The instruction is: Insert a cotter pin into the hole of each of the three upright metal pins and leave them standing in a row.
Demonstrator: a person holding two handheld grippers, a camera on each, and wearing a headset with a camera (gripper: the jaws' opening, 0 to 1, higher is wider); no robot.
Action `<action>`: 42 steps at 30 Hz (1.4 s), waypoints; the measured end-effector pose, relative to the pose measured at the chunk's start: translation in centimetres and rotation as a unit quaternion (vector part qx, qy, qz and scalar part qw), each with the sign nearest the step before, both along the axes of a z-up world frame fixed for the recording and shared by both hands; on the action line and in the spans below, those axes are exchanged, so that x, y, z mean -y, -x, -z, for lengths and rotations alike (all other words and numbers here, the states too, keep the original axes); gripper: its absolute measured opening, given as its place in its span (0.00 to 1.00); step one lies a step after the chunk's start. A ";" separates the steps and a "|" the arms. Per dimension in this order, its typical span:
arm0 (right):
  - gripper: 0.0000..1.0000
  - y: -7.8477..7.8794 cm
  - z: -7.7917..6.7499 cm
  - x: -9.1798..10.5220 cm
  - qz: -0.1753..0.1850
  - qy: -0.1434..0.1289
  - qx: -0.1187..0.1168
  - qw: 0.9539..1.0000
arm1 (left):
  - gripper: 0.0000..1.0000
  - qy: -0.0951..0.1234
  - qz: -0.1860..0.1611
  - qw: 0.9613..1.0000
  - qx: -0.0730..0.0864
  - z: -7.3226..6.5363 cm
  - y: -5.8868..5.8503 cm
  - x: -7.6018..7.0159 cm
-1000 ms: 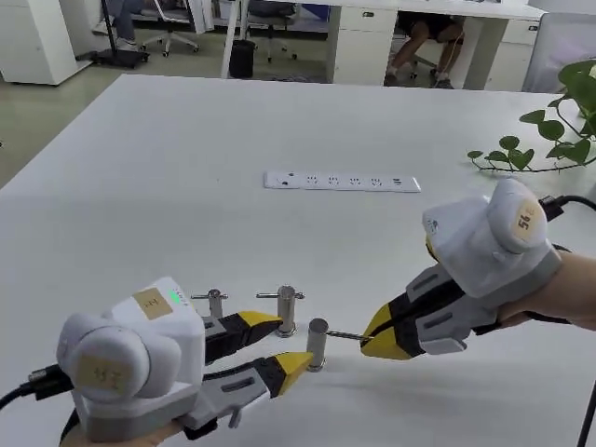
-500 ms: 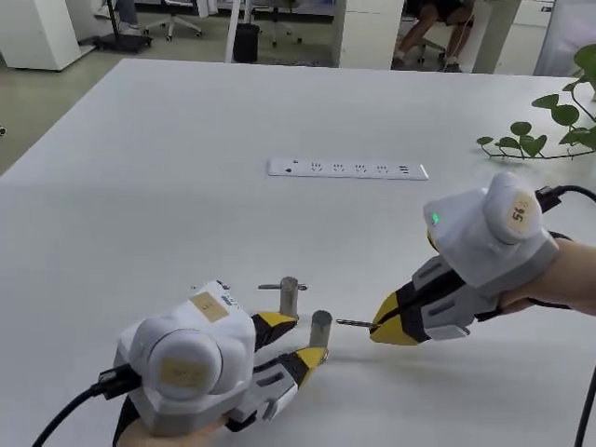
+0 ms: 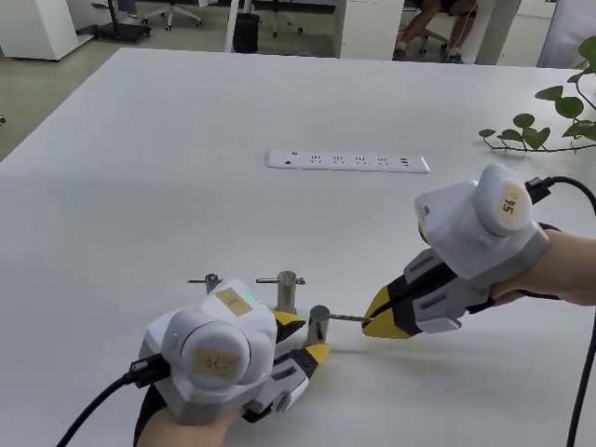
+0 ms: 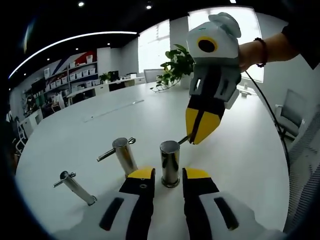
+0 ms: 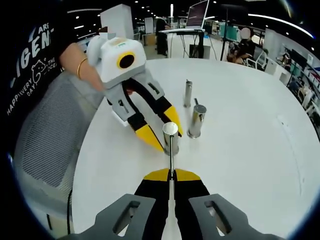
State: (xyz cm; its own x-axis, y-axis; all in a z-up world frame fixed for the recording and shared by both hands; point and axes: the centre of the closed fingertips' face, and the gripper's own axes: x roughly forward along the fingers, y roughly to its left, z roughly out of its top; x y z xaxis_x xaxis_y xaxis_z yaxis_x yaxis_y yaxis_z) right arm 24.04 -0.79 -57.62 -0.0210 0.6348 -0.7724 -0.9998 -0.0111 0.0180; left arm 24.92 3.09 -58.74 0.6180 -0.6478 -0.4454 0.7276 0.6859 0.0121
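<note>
My claws meet low, angled inward.
Right claw [image 3: 372, 323] pinches cotter pin [image 3: 346, 318] at metal pin [image 3: 318, 321]; left claw [image 3: 304, 337] straddles it, parted.

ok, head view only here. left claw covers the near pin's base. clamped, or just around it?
Observer: Just around it. In the left gripper view the left claw is open, one jaw on each side of the near pin, with a gap showing on one side.
Operator: cotter lined up?
Observer: In the right gripper view the cotter pin runs straight from the shut right claw to just under the pin's top rim.
Operator: through yet?
Observer: Not by the left gripper view: the pin's far side is bare, and the cotter pin ends at its near side.
</note>
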 end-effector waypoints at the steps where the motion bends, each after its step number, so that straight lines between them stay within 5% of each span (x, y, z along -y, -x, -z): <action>1: 0.00 0.0 0.0 -0.1 -0.002 0.000 0.001 1.000 | 0.18 0.001 0.001 1.000 -0.001 0.0 0.0 0.0; 15: 0.00 -0.1 -0.2 -1.1 -0.024 0.005 0.012 1.000 | 0.10 0.003 0.010 1.000 -0.005 0.1 -0.2 0.4; 38: 0.00 0.0 -0.3 -3.0 -0.009 0.008 0.010 1.000 | 0.10 0.004 0.012 1.000 -0.006 0.3 -0.2 0.5; 42: 0.10 -0.2 -0.5 -2.5 0.005 0.010 0.005 1.000 | 0.10 0.005 0.012 1.000 -0.008 0.3 -0.2 0.5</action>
State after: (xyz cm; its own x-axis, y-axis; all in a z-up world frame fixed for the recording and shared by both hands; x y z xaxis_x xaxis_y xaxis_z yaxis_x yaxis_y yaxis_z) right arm 24.21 1.68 -57.10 -0.0071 0.6195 -0.7850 -1.0000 -0.0018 0.0076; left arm 25.15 2.55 -59.02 0.5947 -0.6675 -0.4482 0.7446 0.6675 -0.0061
